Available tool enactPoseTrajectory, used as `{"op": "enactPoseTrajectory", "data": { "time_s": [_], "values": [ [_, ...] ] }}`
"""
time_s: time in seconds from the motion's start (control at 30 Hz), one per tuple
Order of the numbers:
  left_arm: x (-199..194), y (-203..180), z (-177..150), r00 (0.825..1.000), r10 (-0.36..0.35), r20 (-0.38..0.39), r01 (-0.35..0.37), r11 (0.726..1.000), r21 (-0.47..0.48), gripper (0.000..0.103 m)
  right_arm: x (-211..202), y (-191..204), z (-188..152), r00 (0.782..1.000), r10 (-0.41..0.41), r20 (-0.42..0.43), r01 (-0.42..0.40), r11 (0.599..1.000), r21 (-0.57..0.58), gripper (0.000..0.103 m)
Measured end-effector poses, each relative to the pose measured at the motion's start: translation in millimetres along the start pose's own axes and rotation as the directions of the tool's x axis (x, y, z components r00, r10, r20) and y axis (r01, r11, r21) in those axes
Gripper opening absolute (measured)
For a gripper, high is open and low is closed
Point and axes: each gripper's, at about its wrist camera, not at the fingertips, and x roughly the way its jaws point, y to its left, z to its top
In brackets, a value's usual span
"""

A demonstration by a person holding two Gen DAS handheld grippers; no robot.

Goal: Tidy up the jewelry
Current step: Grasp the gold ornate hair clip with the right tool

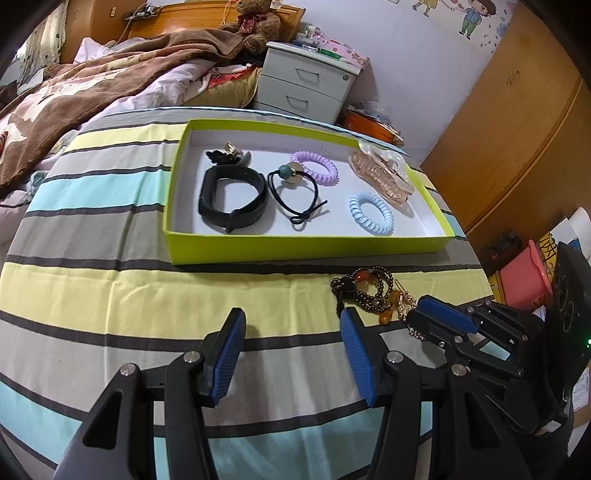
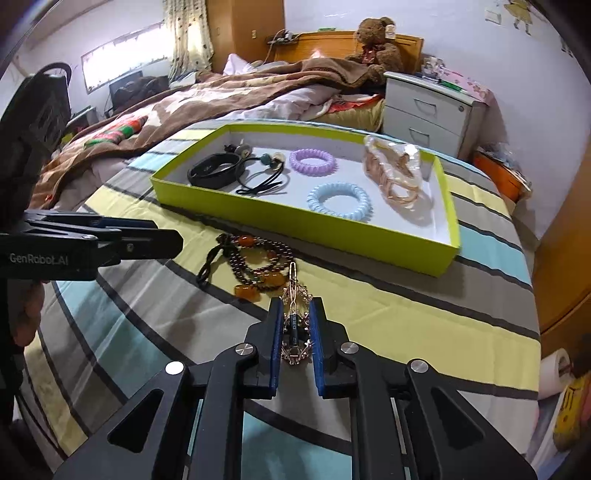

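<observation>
A lime-green tray (image 1: 306,247) (image 2: 295,218) lies on the striped bedspread. It holds a black watch band (image 1: 232,201), a black hair tie (image 1: 295,192), a purple coil tie (image 1: 317,168), a blue coil tie (image 1: 371,212) (image 2: 338,201) and a pink hair claw (image 1: 380,173) (image 2: 395,173). A brown bead necklace (image 1: 369,291) (image 2: 255,262) lies in front of the tray. My right gripper (image 2: 295,321) (image 1: 424,317) is shut on a gold ornate hair clip (image 2: 295,295) beside the necklace. My left gripper (image 1: 291,328) is open and empty, left of the necklace.
A rumpled brown blanket (image 1: 92,92) and a teddy bear (image 1: 255,22) lie at the head of the bed. A white nightstand (image 1: 306,81) stands beyond the tray. A wooden wardrobe (image 1: 517,129) and a pink bin (image 1: 524,280) are at the right.
</observation>
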Motion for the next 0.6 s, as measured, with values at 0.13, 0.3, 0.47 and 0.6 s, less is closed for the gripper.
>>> {"op": "enactPoseTrajectory", "data": {
  "time_s": [0.13,0.3,0.47,0.6],
  "values": [
    [5.1,-7.9,3.7,1.0,-0.007,-0.005,0.007,1.0,0.02,0.056,-6.9,-5.6,-2.8,1.0,0.0,0.013,0.0,1.0,0.013,0.0],
    [14.4,-19.7,8.7,1.0,-0.005,-0.021,0.006,0.999,0.049,0.056,-9.0,-10.2,-6.4,1.0,-0.007,0.01,0.007,1.0,0.018,0.0],
    [26.7,-30.3,15.2,0.999,0.028,-0.034,-0.025,0.996,0.081,0.056,-12.6,-17.8,-8.1,1.0,-0.006,0.018,0.005,0.998,0.065,0.0],
    [34.9,-38.9,18.3,0.998,0.06,-0.03,-0.057,0.992,0.112,0.056,-12.8,-26.1,-10.0,1.0,0.029,0.003,-0.029,0.99,0.134,0.011]
  ]
}}
